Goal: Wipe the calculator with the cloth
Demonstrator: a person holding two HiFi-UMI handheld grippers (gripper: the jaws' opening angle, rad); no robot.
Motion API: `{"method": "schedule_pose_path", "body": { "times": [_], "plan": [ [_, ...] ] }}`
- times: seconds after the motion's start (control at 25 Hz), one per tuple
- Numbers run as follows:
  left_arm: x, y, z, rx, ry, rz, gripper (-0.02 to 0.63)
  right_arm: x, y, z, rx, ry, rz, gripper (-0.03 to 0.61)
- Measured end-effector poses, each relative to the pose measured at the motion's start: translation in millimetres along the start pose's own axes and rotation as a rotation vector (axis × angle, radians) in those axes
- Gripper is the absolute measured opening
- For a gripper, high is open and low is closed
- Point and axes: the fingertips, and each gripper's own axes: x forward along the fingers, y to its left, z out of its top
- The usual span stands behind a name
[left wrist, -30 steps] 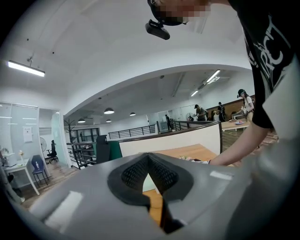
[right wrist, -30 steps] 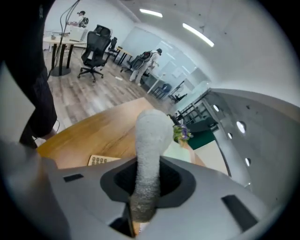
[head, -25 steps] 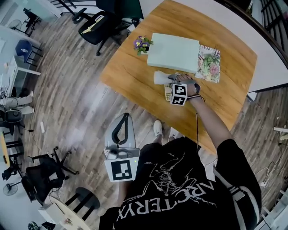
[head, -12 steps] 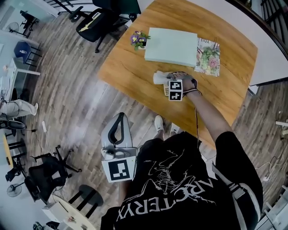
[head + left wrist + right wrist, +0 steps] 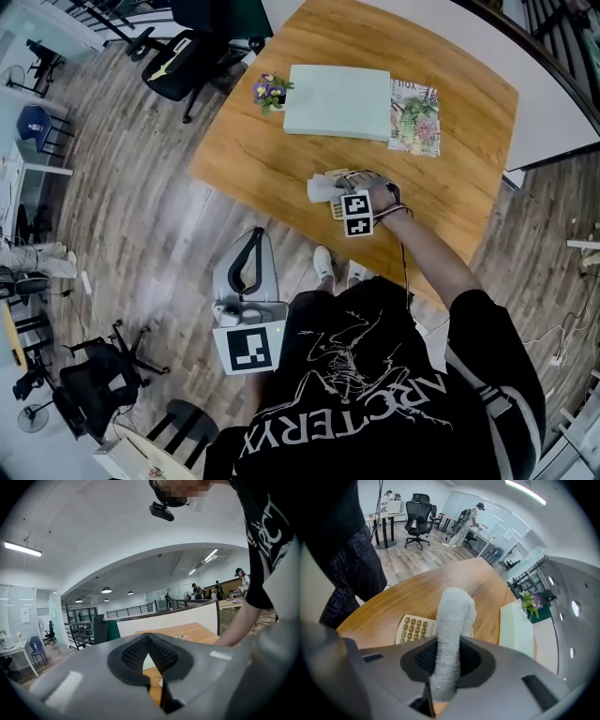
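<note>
A beige calculator (image 5: 414, 629) lies on the wooden table (image 5: 253, 150) near its front edge. My right gripper (image 5: 447, 663) is shut on a rolled grey cloth (image 5: 451, 625), which sticks out past the jaws and hangs over the calculator's right part. In the head view the cloth (image 5: 320, 187) and the right gripper (image 5: 336, 197) are over the calculator (image 5: 336, 212), most of which they hide. My left gripper (image 5: 255, 247) is held low beside the person, off the table and over the floor. Its jaws (image 5: 150, 641) are shut with nothing in them.
A pale green box (image 5: 337, 101) lies at the back of the table, with a small pot of purple flowers (image 5: 266, 91) at its left and a flowered booklet (image 5: 415, 117) at its right. Office chairs (image 5: 183, 56) stand on the plank floor beyond the table.
The right gripper has drawn the cloth a little toward the table's near edge over the calculator. The left gripper has stayed low at the person's side.
</note>
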Motion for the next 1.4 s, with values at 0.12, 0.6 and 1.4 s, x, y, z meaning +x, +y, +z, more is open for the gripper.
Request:
{"method": "schedule_pose_path", "body": {
  "times": [0.12,0.6,1.4],
  "plan": [
    [0.3,1.2,0.9,-0.001,-0.004,-0.003,0.009,-6.4,10.0,6.8,-0.014,-0.01,0.015,0.089],
    [9.8,3.1,3.2,-0.019,-0.027,-0.024,0.008,-27.2,72.9,31.7,-0.046,-0.051,0.1,0.089],
    [39.2,-6.2,16.8,-0.023,-0.074,-0.111,0.008,-291.1,-40.3,-7.0,0.836,-0.549,-0.522,0.089]
  ]
}}
